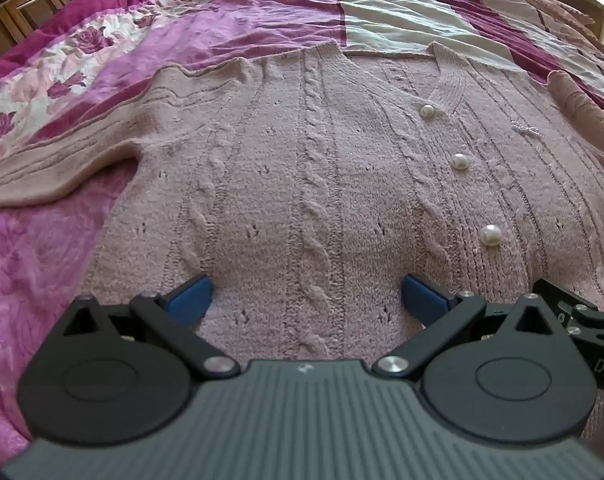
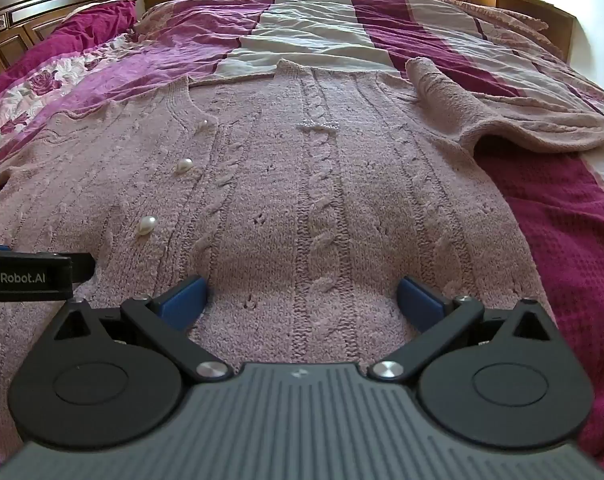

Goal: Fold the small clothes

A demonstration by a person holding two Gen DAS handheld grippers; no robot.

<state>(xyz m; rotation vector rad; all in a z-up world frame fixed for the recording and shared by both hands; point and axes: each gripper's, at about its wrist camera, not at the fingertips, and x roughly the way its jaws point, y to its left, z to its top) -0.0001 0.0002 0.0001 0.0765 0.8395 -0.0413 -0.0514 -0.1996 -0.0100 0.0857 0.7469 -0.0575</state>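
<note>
Plainly, the biggest risk is grabbing too little or too much of the dusty-pink cable-knit cardigan (image 1: 302,168), which lies flat, front side up, on the magenta and cream striped bed cover (image 1: 381,12). Its thick, loose knit could slip out of a shallow pinch, or a deep bite could pick up the bed cover beneath and drag both. The round pearl buttons (image 1: 490,235) run down the placket between the two tools, and a finger closing on one would probably skid off. The sleeves are uneven too: the left sleeve (image 1: 62,160) stretches out over the floral part of the bedding, while the right sleeve (image 2: 481,108) lies bunched and partly doubled near the shoulder, so a fold started now may come out lopsided.

The left gripper (image 1: 305,296) is spread wide near the hem, its blue pads (image 1: 190,298) down at the knit, nothing held between them. The right gripper (image 2: 302,300) is likewise spread wide and holds nothing, low over the other half of the hem, just beside the left one.
</note>
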